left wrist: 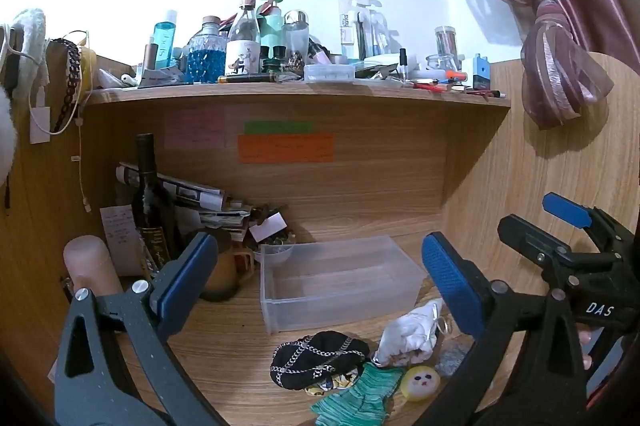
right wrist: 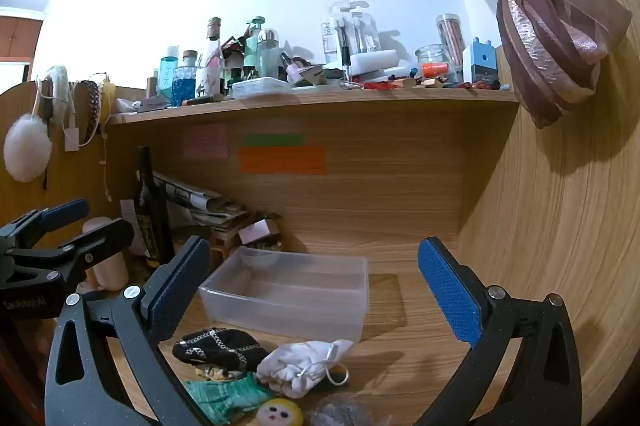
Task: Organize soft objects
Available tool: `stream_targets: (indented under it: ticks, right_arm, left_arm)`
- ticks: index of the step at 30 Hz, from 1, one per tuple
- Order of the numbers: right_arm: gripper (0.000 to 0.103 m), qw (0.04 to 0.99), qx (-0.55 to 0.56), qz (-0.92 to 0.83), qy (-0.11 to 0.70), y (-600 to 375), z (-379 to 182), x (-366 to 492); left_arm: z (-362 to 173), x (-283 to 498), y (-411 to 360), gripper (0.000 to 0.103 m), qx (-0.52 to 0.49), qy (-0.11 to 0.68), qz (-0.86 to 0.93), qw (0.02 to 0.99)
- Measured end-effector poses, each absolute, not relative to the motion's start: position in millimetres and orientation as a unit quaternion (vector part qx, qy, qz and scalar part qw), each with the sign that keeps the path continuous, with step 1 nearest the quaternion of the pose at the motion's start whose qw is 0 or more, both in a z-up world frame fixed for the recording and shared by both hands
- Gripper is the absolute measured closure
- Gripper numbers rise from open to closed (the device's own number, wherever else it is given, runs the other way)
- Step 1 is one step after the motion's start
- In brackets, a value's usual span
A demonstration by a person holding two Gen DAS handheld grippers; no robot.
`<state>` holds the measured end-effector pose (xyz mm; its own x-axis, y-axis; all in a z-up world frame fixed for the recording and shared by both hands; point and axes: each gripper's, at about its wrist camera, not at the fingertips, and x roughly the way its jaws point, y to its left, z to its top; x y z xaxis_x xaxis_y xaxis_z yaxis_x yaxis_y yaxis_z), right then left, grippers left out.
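A clear plastic bin [left wrist: 280,310] [right wrist: 280,310] stands on the wooden desk with nothing in it. In front of it lies a small heap of soft things: a black cloth with a chain pattern [left wrist: 320,358] [right wrist: 220,346], a white drawstring pouch [left wrist: 412,334] [right wrist: 304,366], a green knit cloth [left wrist: 360,398] [right wrist: 224,394], a yellow round face toy [left wrist: 420,382] [right wrist: 280,414] and a grey fuzzy piece [left wrist: 452,358] [right wrist: 340,414]. My left gripper [left wrist: 320,282] [right wrist: 80,226] hovers wide open and holds nothing. My right gripper [right wrist: 314,292] [left wrist: 548,226], beside it, is equally open and holds nothing.
A dark wine bottle [left wrist: 150,209], a stack of papers [left wrist: 200,201], a brown mug [left wrist: 228,270] and a beige cylinder [left wrist: 90,262] crowd the back left corner. A cluttered shelf [left wrist: 280,89] runs overhead. A wooden side panel [right wrist: 560,226] and a tied curtain [right wrist: 552,37] close the right.
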<state>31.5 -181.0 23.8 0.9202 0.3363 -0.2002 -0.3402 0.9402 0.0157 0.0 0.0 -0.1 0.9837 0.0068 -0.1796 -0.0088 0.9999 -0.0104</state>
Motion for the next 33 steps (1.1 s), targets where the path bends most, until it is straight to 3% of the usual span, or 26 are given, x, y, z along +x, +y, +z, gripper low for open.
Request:
stream_targets:
  ticks: [33]
  right_arm:
    - [0.0,0.981,-0.03,0.172,0.084,-173,28,21]
  left_arm:
    - [7,-3,2,0.0,-0.007,0.073,0.007,0.997]
